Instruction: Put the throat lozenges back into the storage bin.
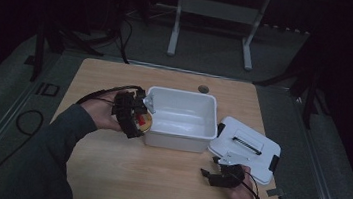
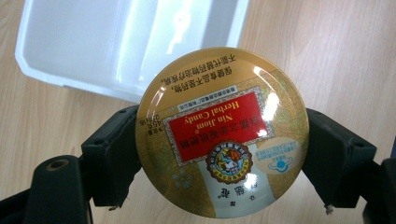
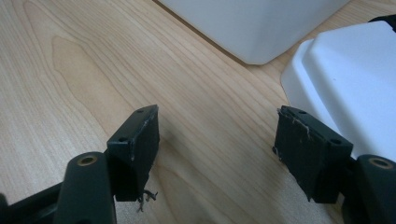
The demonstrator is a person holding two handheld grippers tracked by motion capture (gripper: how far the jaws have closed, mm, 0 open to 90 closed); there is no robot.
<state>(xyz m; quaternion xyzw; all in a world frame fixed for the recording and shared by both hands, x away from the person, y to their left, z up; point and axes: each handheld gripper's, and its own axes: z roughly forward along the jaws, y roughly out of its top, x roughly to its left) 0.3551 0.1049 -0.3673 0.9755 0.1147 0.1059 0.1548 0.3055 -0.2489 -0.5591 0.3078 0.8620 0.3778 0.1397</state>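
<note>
Gold tin (image 1: 143, 121) sits clamped in the left gripper (image 1: 137, 117) at the white bin's (image 1: 185, 96) left wall in the high view; the bin lies just right, that hand raised. The left gripper view has the jaws pinching the round tin's rim, bin beyond. The right gripper view shows the right gripper (image 3: 217, 140) wide and empty, low over the table (image 3: 70, 70) beside the lid (image 3: 355, 79).

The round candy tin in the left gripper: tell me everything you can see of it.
The candy tin is a flat round gold tin, glossy like metal, with a red label reading Nin Jiom Herbal Candy, Chinese print and a crest. Its lid is on. The left gripper clamps it by the rim, one black jaw on each side, face toward the camera. It is held above the wooden table, beside the white bin, at the bin's near left corner.
</note>
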